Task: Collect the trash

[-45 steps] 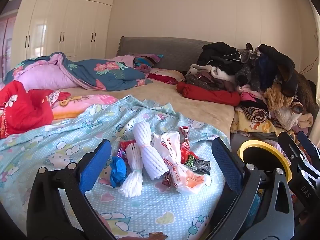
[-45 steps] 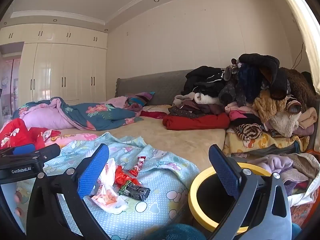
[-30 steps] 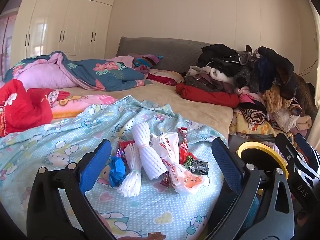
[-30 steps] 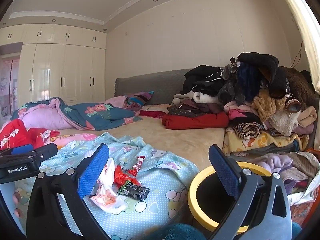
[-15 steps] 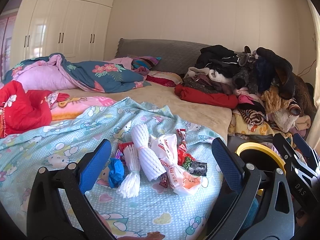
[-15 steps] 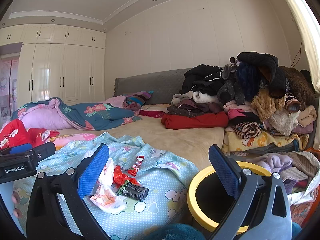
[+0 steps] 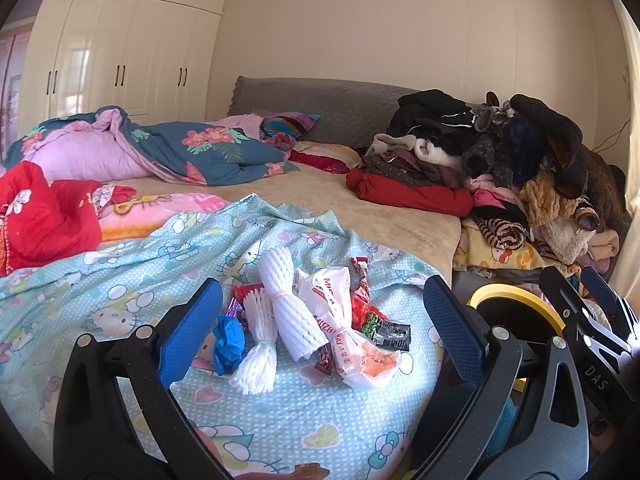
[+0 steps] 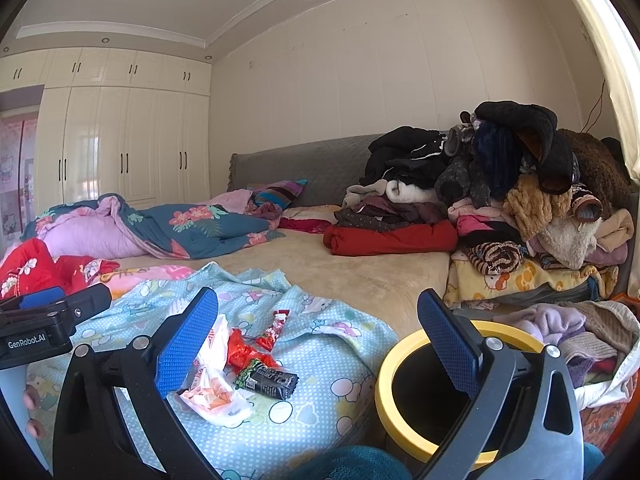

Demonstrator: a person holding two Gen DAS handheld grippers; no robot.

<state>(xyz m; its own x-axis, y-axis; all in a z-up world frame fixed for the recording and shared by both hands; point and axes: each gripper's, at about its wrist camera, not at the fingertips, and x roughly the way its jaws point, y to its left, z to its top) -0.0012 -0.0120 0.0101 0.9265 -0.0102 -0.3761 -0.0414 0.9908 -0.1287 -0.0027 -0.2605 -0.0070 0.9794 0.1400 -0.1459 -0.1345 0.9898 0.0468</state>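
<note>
Nothing collected yet: both claws, left claw (image 7: 320, 316) and right claw (image 8: 318, 332), gaping empty, trash pile (image 7: 320, 320) untouched on the bed (image 7: 392, 220), bin (image 8: 404, 364) near right seemingly empty.

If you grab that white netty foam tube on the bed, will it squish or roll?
The larger foam net sleeve looks soft and airy, so it probably squashes and weighs little. Being tube-shaped, it might roll, though the rumpled blue bedsheet likely slows it.
</note>
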